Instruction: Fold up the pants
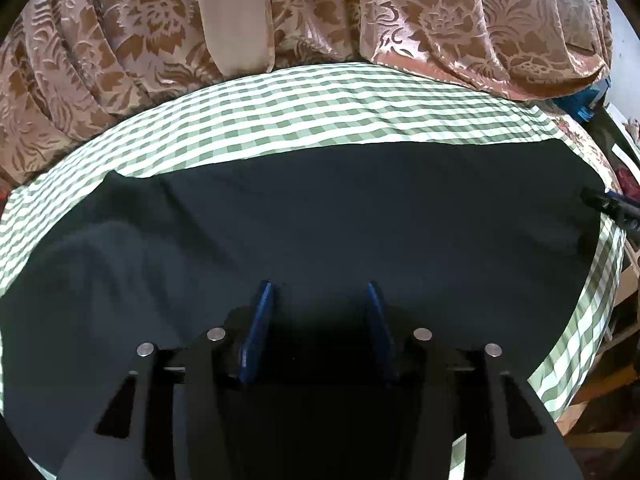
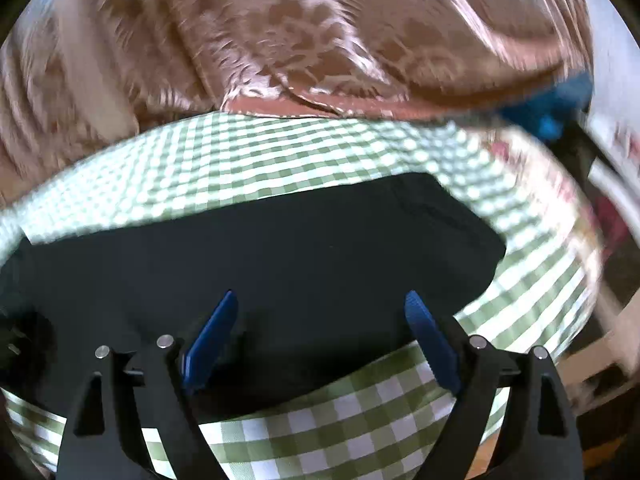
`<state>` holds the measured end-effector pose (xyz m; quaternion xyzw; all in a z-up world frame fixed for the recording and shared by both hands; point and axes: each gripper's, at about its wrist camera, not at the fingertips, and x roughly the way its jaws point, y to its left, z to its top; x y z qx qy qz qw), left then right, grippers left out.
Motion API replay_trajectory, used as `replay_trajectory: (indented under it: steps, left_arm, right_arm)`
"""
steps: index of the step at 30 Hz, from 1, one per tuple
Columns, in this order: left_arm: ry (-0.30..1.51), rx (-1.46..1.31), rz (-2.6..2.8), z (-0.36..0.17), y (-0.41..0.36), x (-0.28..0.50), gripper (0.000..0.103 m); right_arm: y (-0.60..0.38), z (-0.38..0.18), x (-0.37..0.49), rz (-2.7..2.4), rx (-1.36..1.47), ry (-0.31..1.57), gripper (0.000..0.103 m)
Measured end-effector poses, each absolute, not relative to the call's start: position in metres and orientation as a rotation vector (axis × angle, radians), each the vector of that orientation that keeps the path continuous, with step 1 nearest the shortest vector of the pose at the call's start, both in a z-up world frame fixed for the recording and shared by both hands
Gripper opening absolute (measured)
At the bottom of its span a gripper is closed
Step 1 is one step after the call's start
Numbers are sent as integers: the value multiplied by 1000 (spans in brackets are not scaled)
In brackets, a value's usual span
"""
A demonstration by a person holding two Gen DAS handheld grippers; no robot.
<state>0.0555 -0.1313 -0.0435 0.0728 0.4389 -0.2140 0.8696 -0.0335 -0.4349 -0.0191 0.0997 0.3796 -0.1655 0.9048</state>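
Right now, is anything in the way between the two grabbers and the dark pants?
Nothing visible is. The dark pants lie flat on the checkered cloth, and the left gripper and right gripper hang open right over them with nothing lying on top.

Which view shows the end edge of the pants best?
Right wrist: the pants end in a visible rounded edge against the checked cloth. Left wrist shows mostly a broad dark expanse, its right end near the frame's rim.

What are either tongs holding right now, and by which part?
Nothing. Left tongs and right tongs both stand open above the dark pants lying flat on the checked cloth; no fabric is pinched.
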Motion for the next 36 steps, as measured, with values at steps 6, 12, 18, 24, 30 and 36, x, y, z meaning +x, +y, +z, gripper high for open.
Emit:
replay_trajectory:
  steps: [6, 12, 18, 24, 30, 36]
  left_arm:
    - [930, 108, -462, -47, -127, 58, 47]
    - [938, 60, -475, -45, -122, 60, 49]
    - [939, -2, -465, -36, -110, 62, 49]
    - [917, -44, -437, -23, -88, 62, 49]
    - [949, -192, -396, -26, -46, 67, 49]
    - [945, -376, -420, -23, -3, 64, 49]
  right_arm:
    - [-539, -36, -71, -269, 720, 708, 77]
    - [-579, -57, -67, -243, 875, 699, 67]
    - [-596, -67, -47, -246, 909, 685, 24]
    - [-588, -43, -46, -184, 892, 618, 15]
    - [-514, 12, -28, 64, 756, 573, 15]
    - [-403, 37, 9, 335, 622, 628, 15]
